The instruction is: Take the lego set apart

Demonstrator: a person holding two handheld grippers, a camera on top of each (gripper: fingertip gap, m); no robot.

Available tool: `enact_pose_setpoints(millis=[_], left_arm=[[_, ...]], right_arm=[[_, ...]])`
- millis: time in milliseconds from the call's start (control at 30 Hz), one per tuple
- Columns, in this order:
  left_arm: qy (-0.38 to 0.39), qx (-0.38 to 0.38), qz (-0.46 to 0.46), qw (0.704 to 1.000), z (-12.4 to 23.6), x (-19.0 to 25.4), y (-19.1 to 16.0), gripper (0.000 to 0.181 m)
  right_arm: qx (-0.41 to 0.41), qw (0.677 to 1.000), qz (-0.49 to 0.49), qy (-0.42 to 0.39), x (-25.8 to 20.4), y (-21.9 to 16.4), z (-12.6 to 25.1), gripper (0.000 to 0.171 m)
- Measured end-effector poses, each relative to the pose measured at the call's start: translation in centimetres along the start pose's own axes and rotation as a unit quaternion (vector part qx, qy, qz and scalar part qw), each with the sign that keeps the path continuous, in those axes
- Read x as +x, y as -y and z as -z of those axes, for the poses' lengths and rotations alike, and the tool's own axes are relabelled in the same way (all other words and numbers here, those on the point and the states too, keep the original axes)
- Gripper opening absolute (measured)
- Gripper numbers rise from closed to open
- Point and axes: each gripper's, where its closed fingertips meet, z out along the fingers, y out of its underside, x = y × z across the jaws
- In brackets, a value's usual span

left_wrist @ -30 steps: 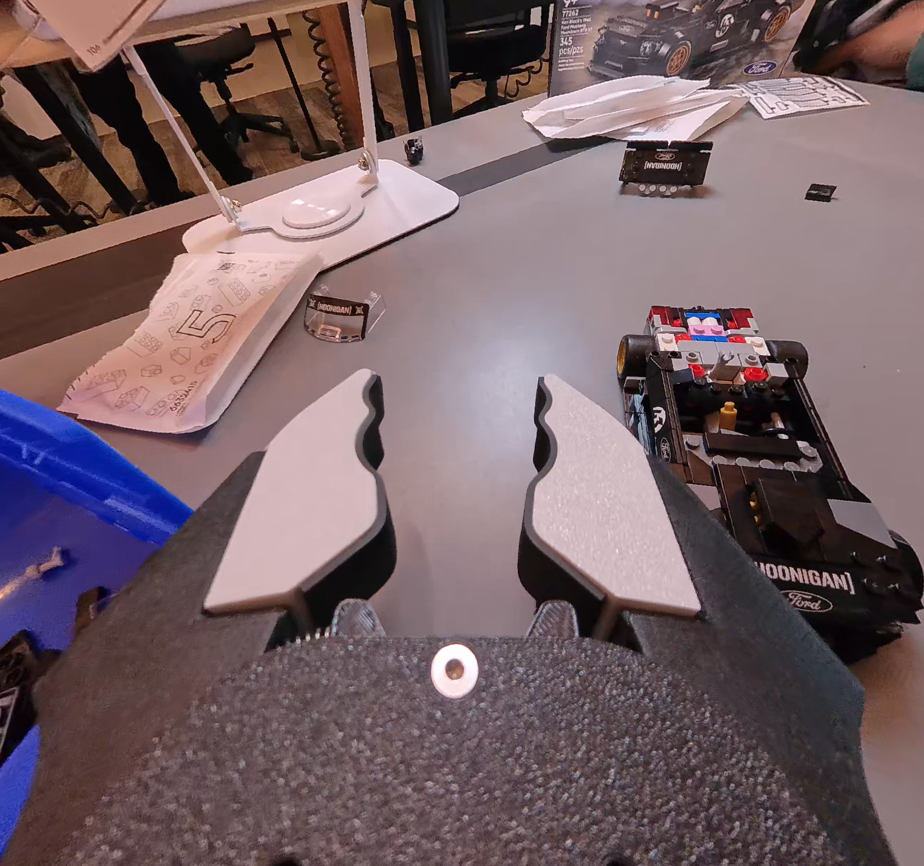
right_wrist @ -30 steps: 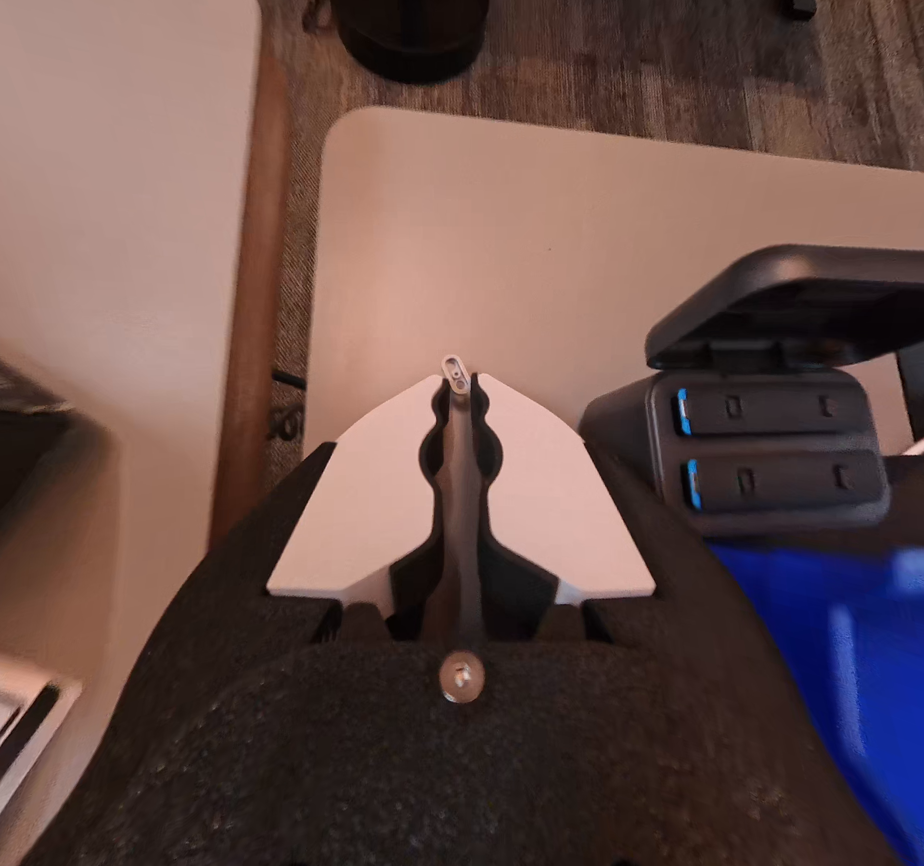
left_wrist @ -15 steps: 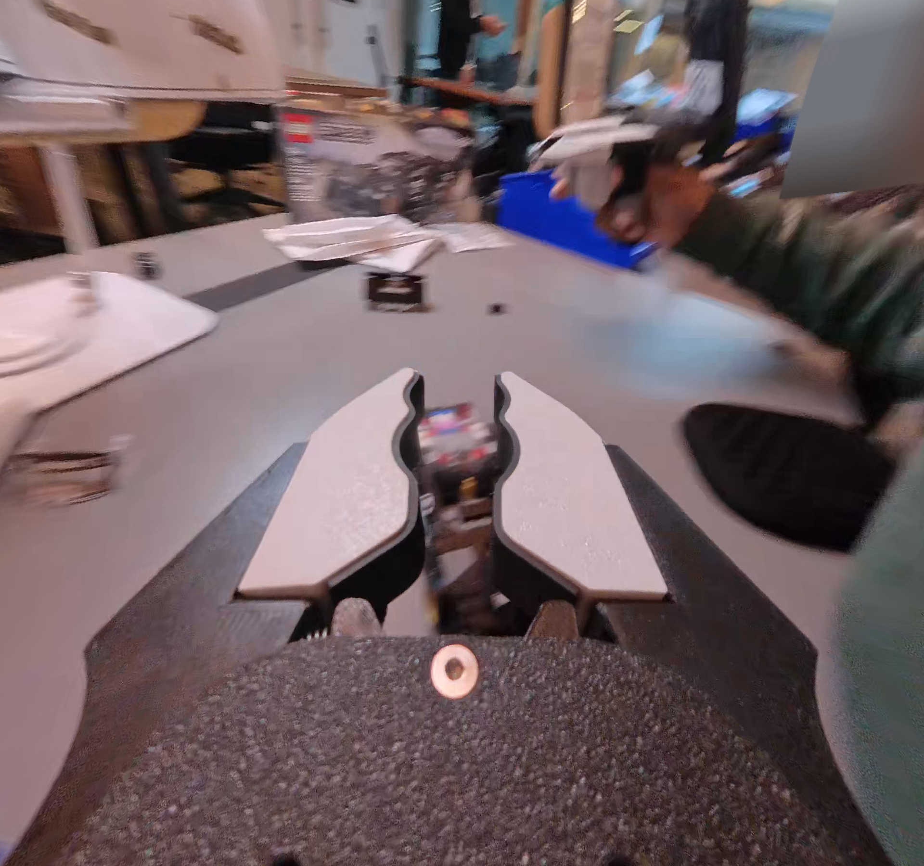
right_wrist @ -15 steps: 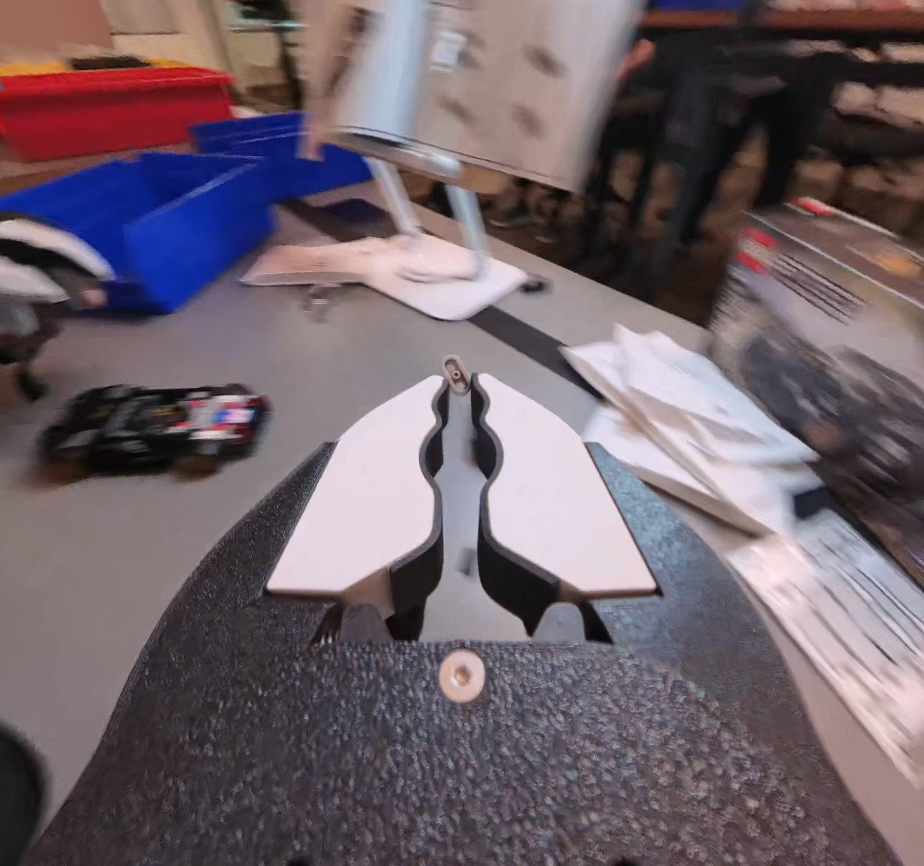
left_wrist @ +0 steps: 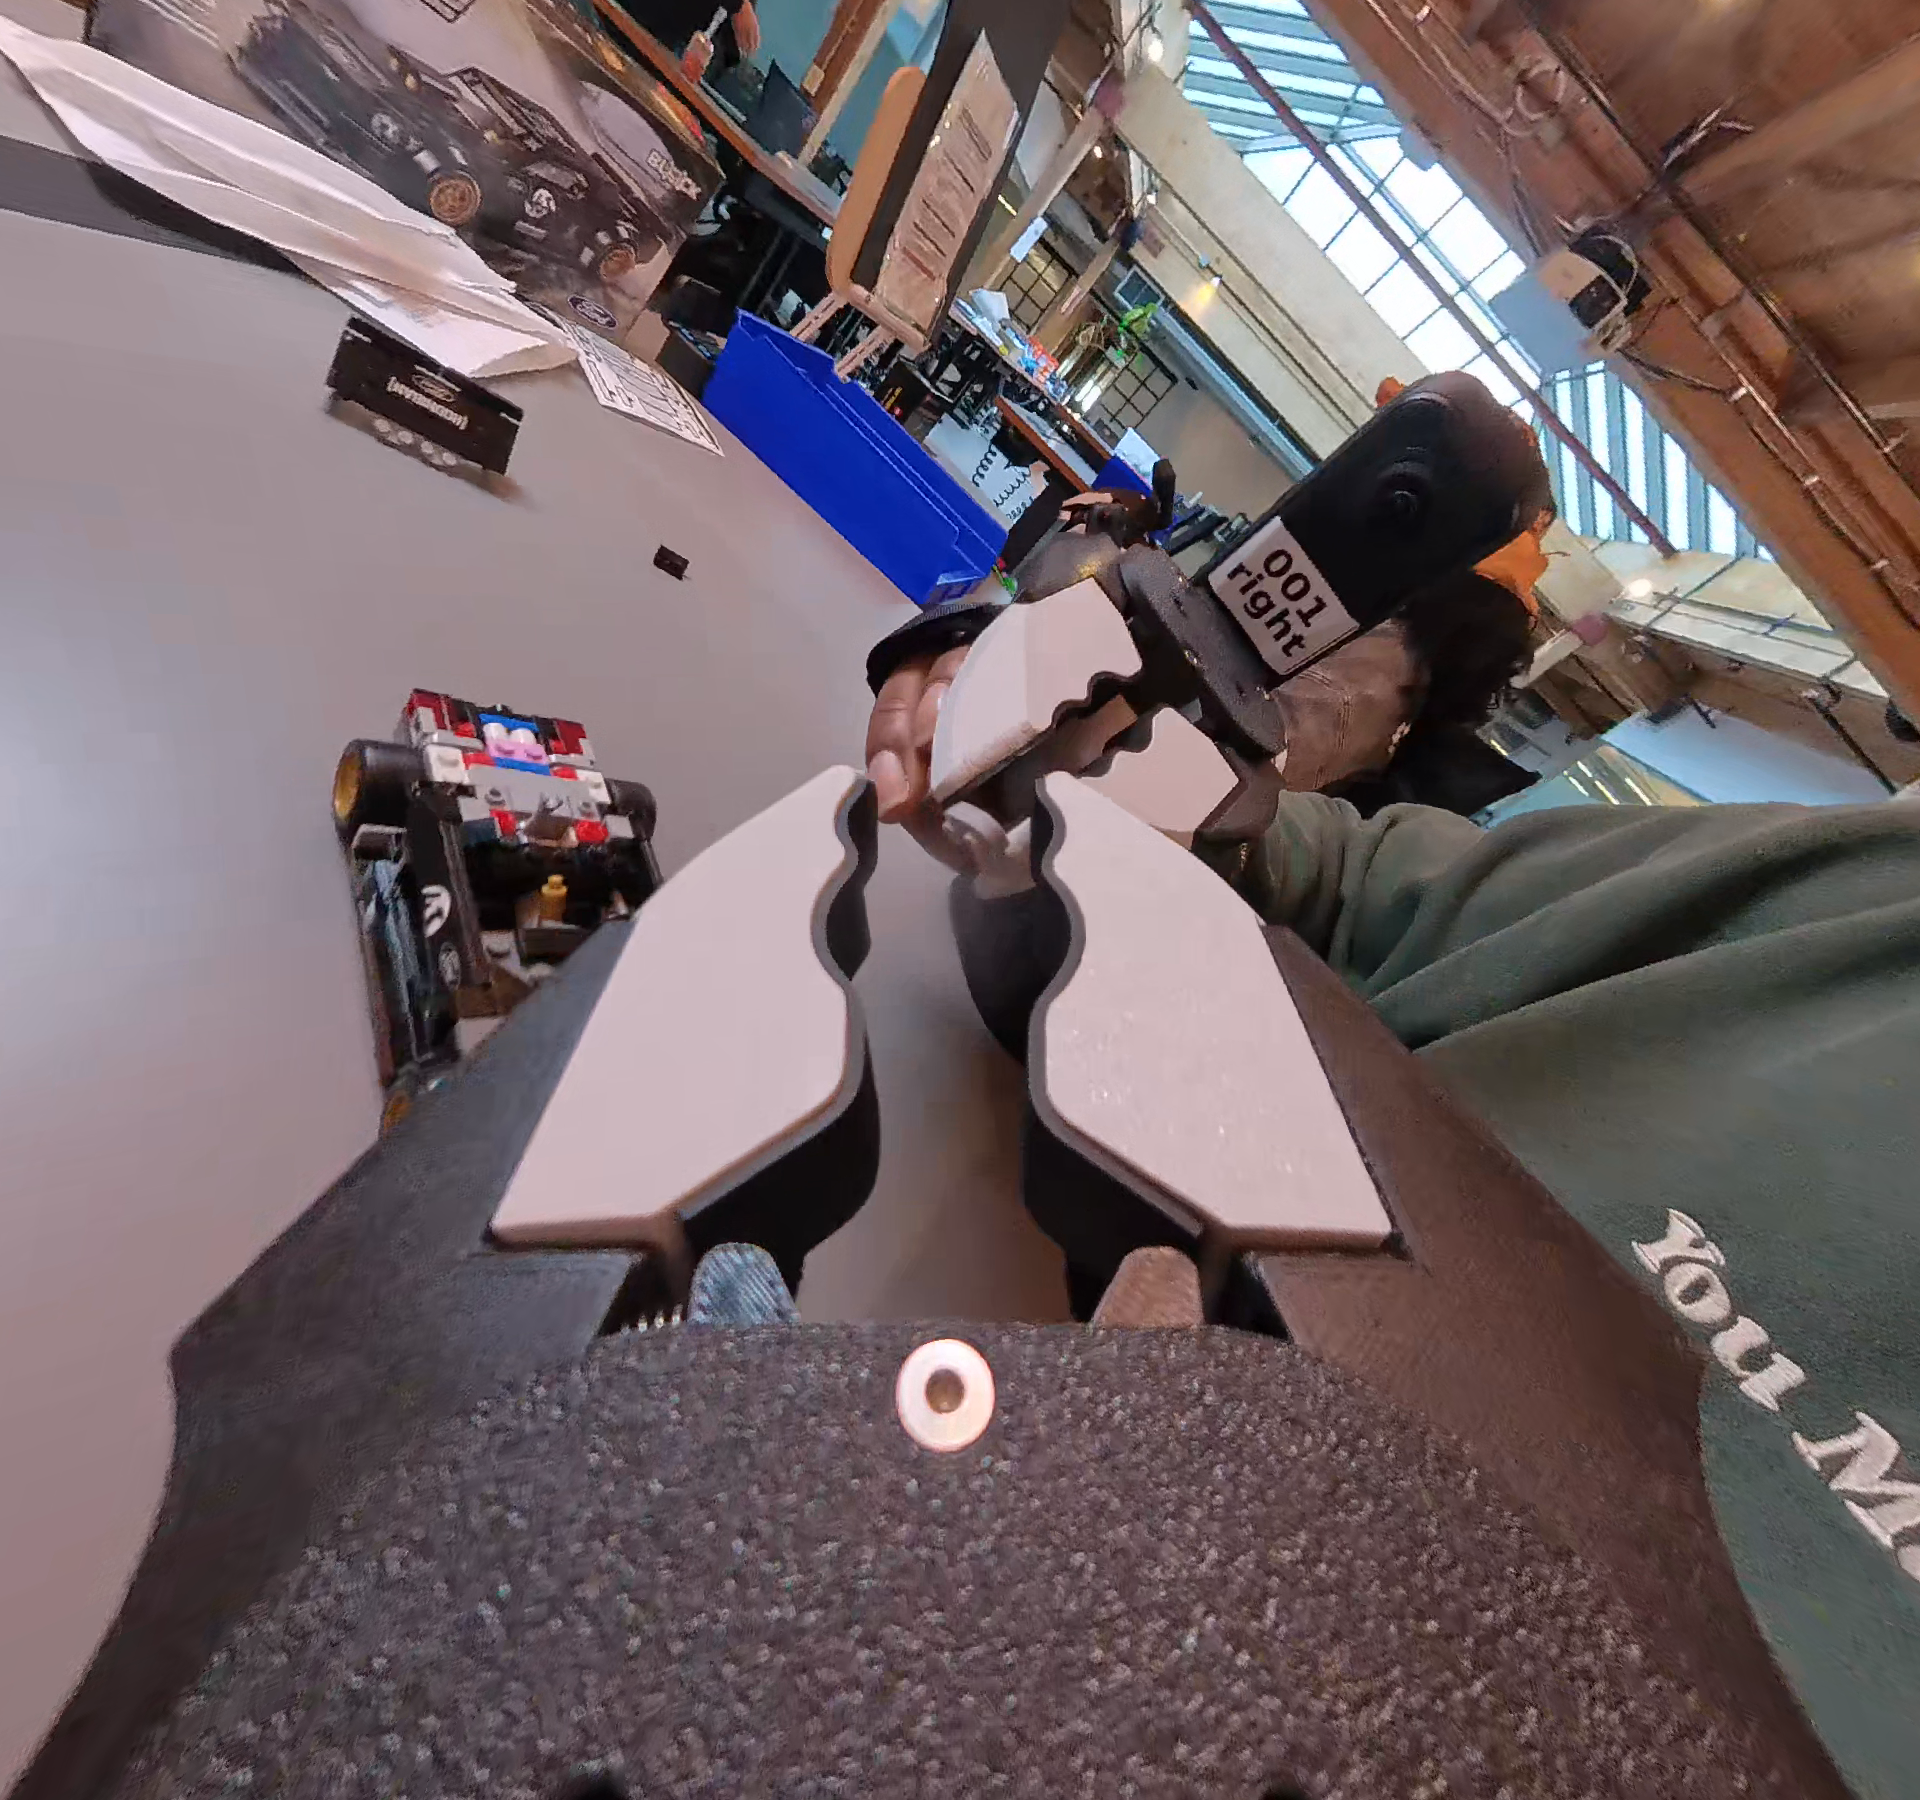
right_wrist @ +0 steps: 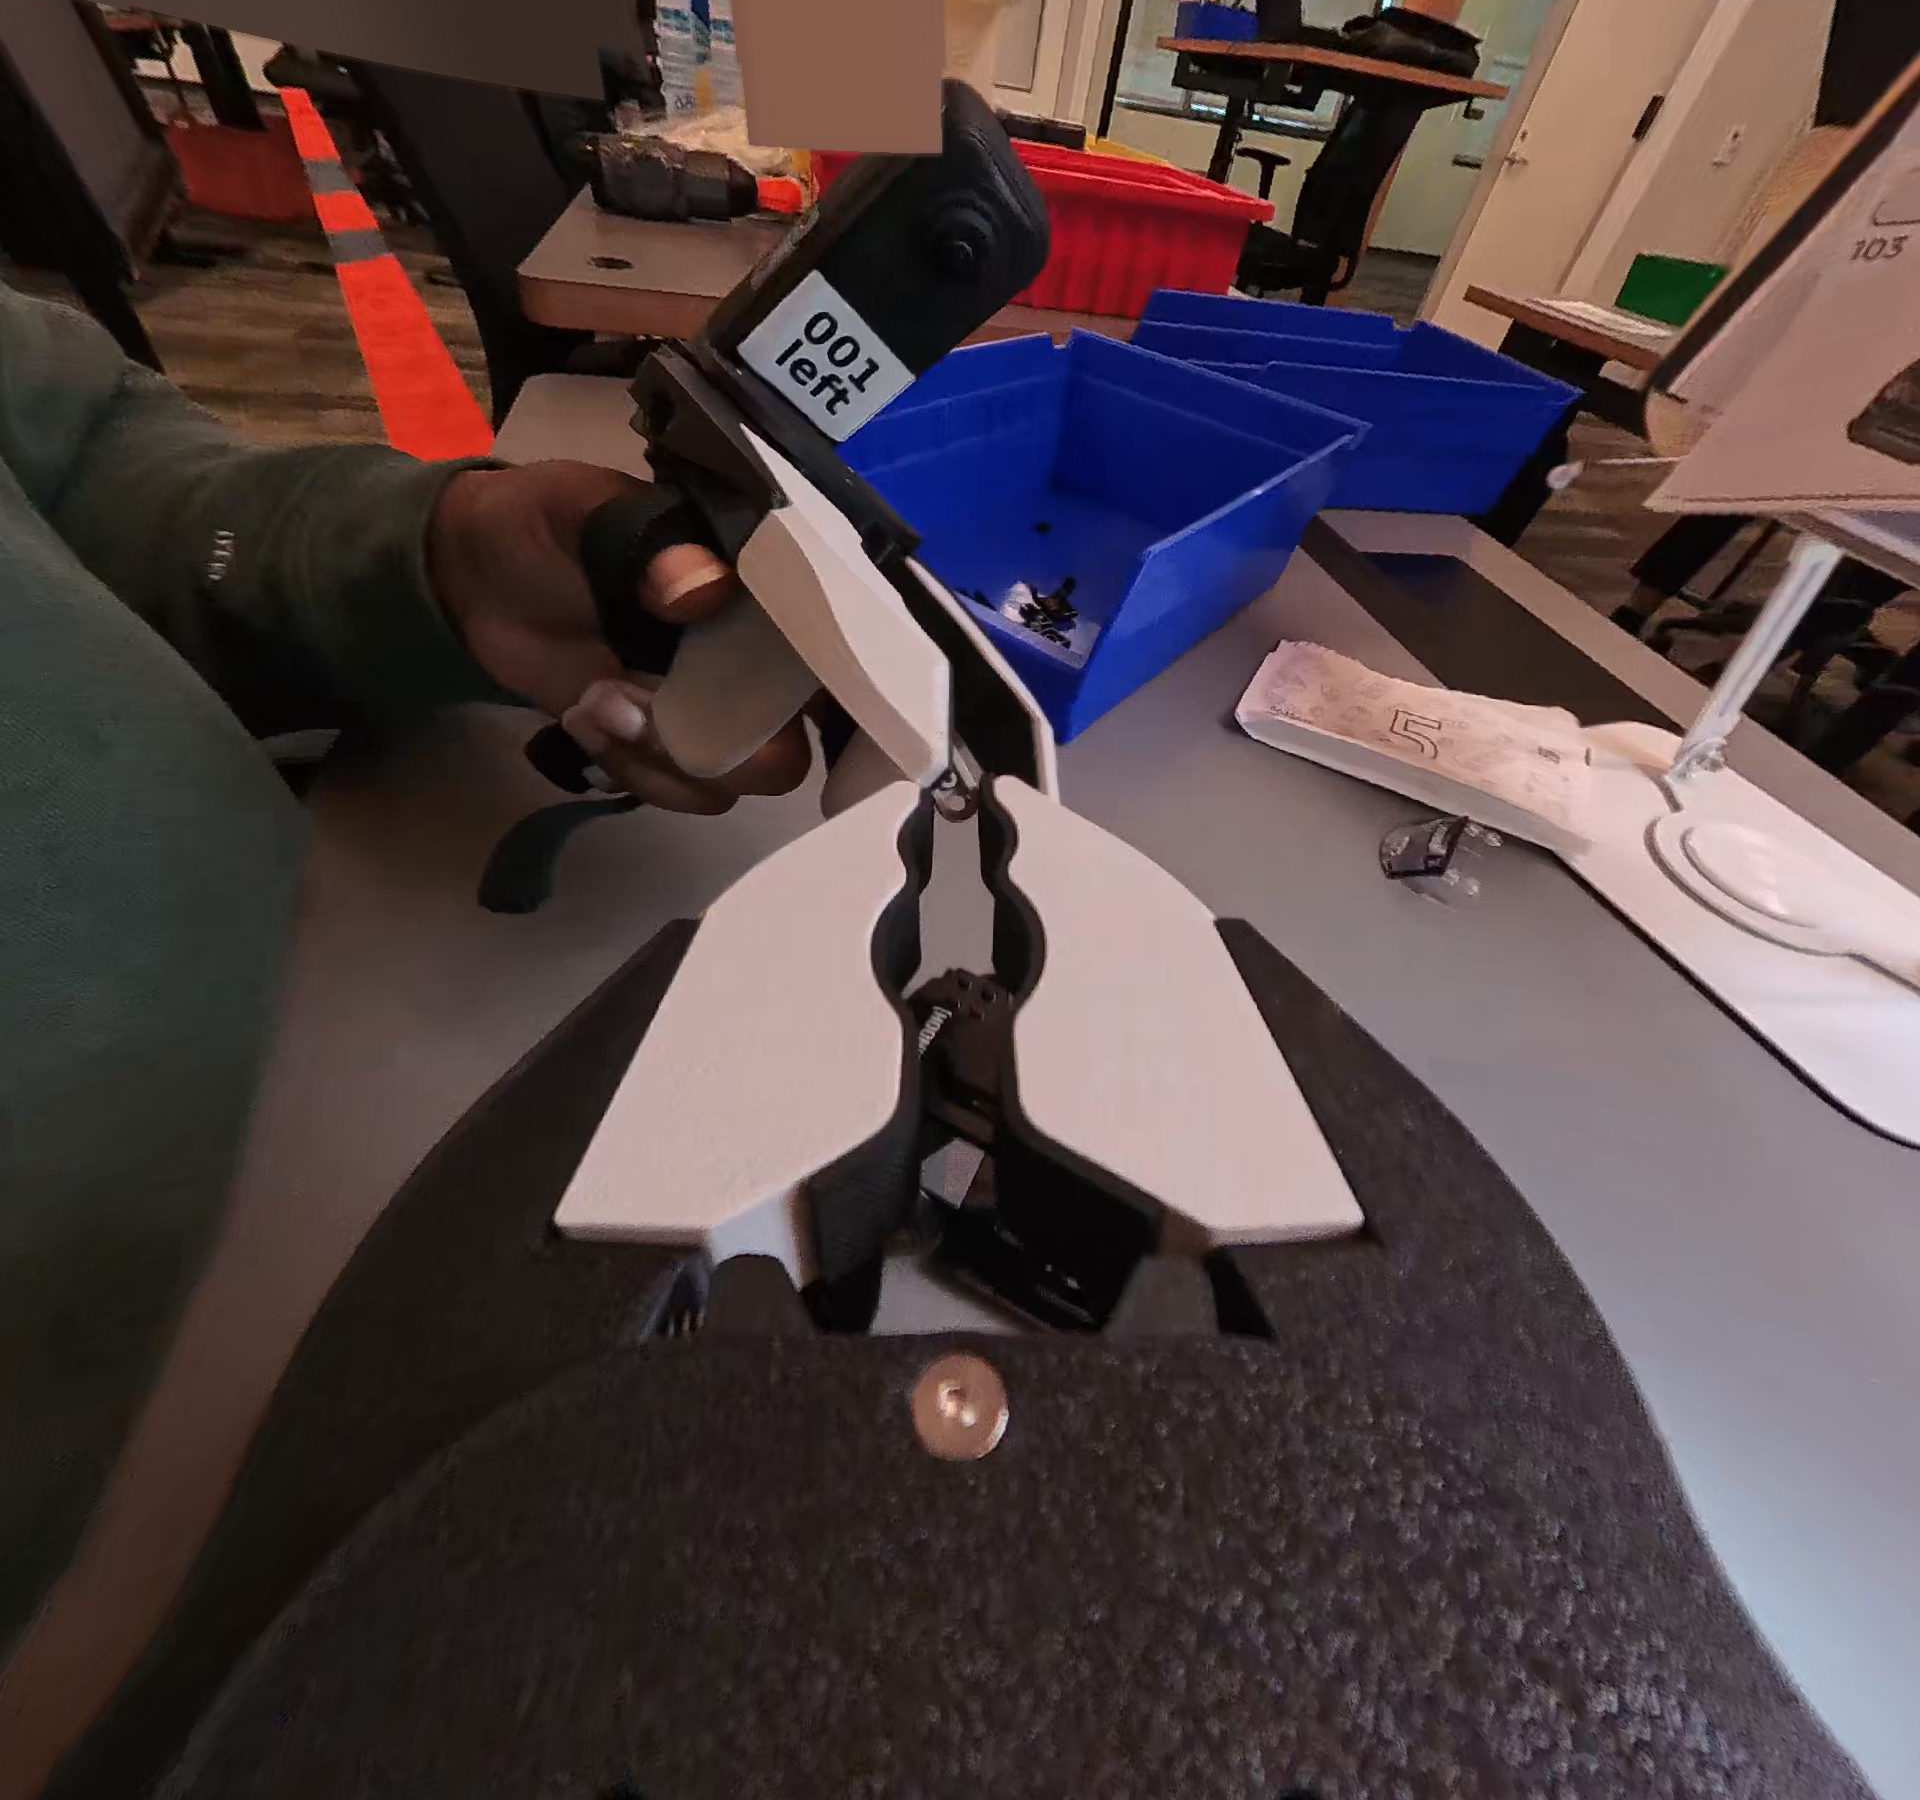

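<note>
Right gripper [right_wrist: 961,794] pinches one small piece; one Lego car [left_wrist: 488,857] beside.

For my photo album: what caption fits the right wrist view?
Right tool pinching a small grey piece, meeting the left tool above the black Lego car.
</note>
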Motion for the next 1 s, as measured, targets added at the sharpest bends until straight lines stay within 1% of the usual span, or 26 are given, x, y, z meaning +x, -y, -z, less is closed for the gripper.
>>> enact_pose_setpoints(millis=[133, 233, 300, 367, 433, 467, 500, 533, 567, 600, 633, 667, 700, 733, 833, 900, 1000], left_arm=[[0.001, 0.004, 0.006, 1.000, 1.6, 0.0, -0.2, 0.026], [-0.010, 0.003, 0.014, 1.000, 2.1, 0.2, -0.3, 0.019], [-0.014, 0.000, 0.013, 1.000, 2.4, 0.2, -0.3, 0.009], [-0.011, -0.008, 0.004, 1.000, 2.7, 0.1, -0.5, 0.006], [0.006, -0.006, -0.034, 0.999, 3.2, 0.0, -0.3, 0.006], [0.029, -0.006, -0.065, 0.997, 3.9, -0.4, -0.1, 0.006], [0.071, -0.008, -0.104, 0.992, 4.8, -1.2, 0.5, 0.006], [0.132, -0.013, -0.154, 0.979, 6.2, -2.6, 1.2, 0.006], [0.212, -0.020, -0.209, 0.954, 8.2, -4.4, 2.3, 0.006], [0.296, -0.029, -0.260, 0.919, 10.6, -6.3, 3.6, 0.006], [0.370, -0.047, -0.289, 0.882, 13.0, -8.0, 4.7, 0.006], [0.424, -0.079, -0.290, 0.854, 15.2, -9.7, 5.0, 0.006], [0.463, -0.098, -0.277, 0.836, 16.9, -11.2, 5.3, 0.007], [0.484, -0.101, -0.262, 0.829, 18.1, -12.3, 5.5, 0.006], [0.513, -0.130, -0.208, 0.823, 20.1, -15.0, 4.7, 0.007], [0.528, -0.131, -0.198, 0.815, 20.8, -15.9, 4.6, 0.020], [0.529, -0.123, -0.187, 0.818, 20.8, -16.2, 4.5, 0.037]], right_arm=[[-0.003, 1.000, 0.027, -0.007, -0.4, 0.4, -0.8, 0.008], [-0.010, 0.999, 0.046, -0.014, -0.6, 0.4, -1.3, 0.008], [-0.013, 0.998, 0.052, -0.017, -0.7, 0.3, -1.6, 0.008], [-0.011, 0.999, 0.050, -0.017, -0.8, 0.2, -1.7, 0.008], [-0.005, 0.999, 0.031, -0.017, -1.0, 0.2, -1.7, 0.008], [-0.004, 1.000, 0.018, -0.018, -1.0, 0.1, -1.6, 0.013], [-0.008, 1.000, 0.004, -0.021, -0.9, -0.1, -1.4, 0.018], [-0.012, 1.000, -0.008, -0.027, -0.6, -0.5, -1.1, 0.022], [-0.015, 0.999, -0.018, -0.037, -0.1, -0.9, -0.6, 0.023], [-0.016, 0.998, -0.027, -0.050, 0.5, -1.3, -0.1, 0.024], [-0.018, 0.997, -0.038, -0.065, 1.3, -1.7, 0.6, 0.023], [-0.019, 0.995, -0.050, -0.083, 2.2, -2.2, 1.3, 0.024], [-0.018, 0.993, -0.064, -0.100, 3.2, -2.6, 2.0, 0.023], [-0.017, 0.990, -0.078, -0.117, 4.1, -3.0, 2.6, 0.023], [-0.017, 0.983, -0.113, -0.147, 6.1, -4.0, 4.1, 0.023], [-0.025, 0.979, -0.123, -0.159, 6.7, -4.6, 4.7, 0.023], [-0.043, 0.978, -0.126, -0.162, 6.9, -5.7, 5.1, 0.022]])
